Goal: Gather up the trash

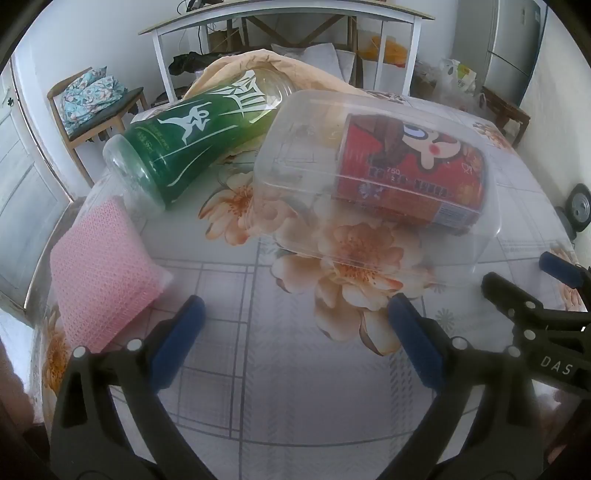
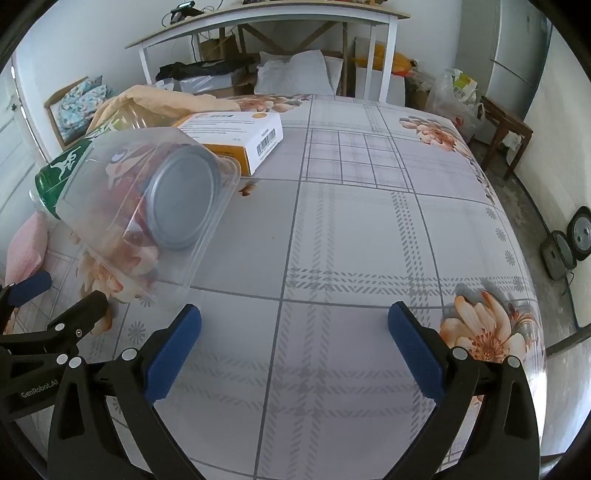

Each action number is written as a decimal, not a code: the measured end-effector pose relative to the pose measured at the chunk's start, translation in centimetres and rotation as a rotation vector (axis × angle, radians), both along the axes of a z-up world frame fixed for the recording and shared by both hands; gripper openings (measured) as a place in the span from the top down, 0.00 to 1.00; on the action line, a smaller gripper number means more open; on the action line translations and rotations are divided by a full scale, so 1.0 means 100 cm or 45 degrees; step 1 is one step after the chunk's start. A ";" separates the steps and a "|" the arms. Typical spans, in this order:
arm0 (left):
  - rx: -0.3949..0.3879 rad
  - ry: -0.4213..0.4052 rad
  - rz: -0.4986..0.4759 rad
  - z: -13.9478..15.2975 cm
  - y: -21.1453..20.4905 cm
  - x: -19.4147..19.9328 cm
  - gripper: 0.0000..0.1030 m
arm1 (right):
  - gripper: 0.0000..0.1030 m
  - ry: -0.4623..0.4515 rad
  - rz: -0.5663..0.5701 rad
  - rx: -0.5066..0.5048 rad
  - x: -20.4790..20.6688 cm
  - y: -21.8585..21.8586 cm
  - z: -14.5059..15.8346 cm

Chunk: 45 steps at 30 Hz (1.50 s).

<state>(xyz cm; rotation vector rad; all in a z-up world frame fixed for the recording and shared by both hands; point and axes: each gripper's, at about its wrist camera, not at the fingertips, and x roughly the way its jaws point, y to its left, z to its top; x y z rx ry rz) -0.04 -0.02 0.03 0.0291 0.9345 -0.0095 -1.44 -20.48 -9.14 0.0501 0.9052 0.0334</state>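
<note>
Trash sits clustered on the left part of the table (image 2: pixel 369 206), which wears a plaid and flower-print cloth. Nearest to me is a clear plastic clamshell box (image 1: pixel 373 177), on its side, with a red can (image 1: pixel 410 173) showing through its wall. I can't tell whether the can is inside the box or just behind it. From the right wrist I see the can's grey end (image 2: pixel 183 195) facing me through the plastic.

Left of the box lies a green-labelled plastic bottle (image 1: pixel 192 144), on its side, neck end toward the near-left, apparently touching the box at its far end. Pink textured pack (image 1: pixel 101 280) lies at the near-left table edge, just beside the bottle's neck. Behind the box, a white and orange carton (image 2: pixel 236 136) lies flat. A beige cloth (image 2: pixel 162 98) is bunched up behind the bottle.

Left gripper (image 1: pixel 293 325): jaws spread wide, nothing between them, angled down at the cloth just short of the clamshell's near edge. Right gripper (image 2: pixel 294 326): jaws equally wide, empty, over bare cloth to the right of the clamshell. I see each gripper's tip poking into the other's view, so they sit close side by side.

Background: white desk (image 2: pixel 266 14) against the far wall, wooden chair (image 1: pixel 92 110) with patterned fabric at left, fridge at far right, robot vacuum (image 2: pixel 581 232) on the floor.
</note>
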 end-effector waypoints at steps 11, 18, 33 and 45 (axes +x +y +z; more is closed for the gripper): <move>-0.005 0.011 -0.004 -0.001 0.000 0.000 0.06 | 0.05 0.001 -0.002 -0.001 -0.001 0.000 0.000; -0.002 0.010 -0.009 -0.001 -0.002 -0.002 0.06 | 0.05 0.001 -0.011 0.001 0.000 0.000 -0.001; -0.008 0.016 -0.010 -0.002 0.001 0.002 0.06 | 0.05 0.003 -0.008 0.002 0.000 0.002 0.000; -0.008 0.018 -0.010 -0.003 0.002 0.000 0.06 | 0.05 0.004 -0.009 0.001 0.000 0.003 0.001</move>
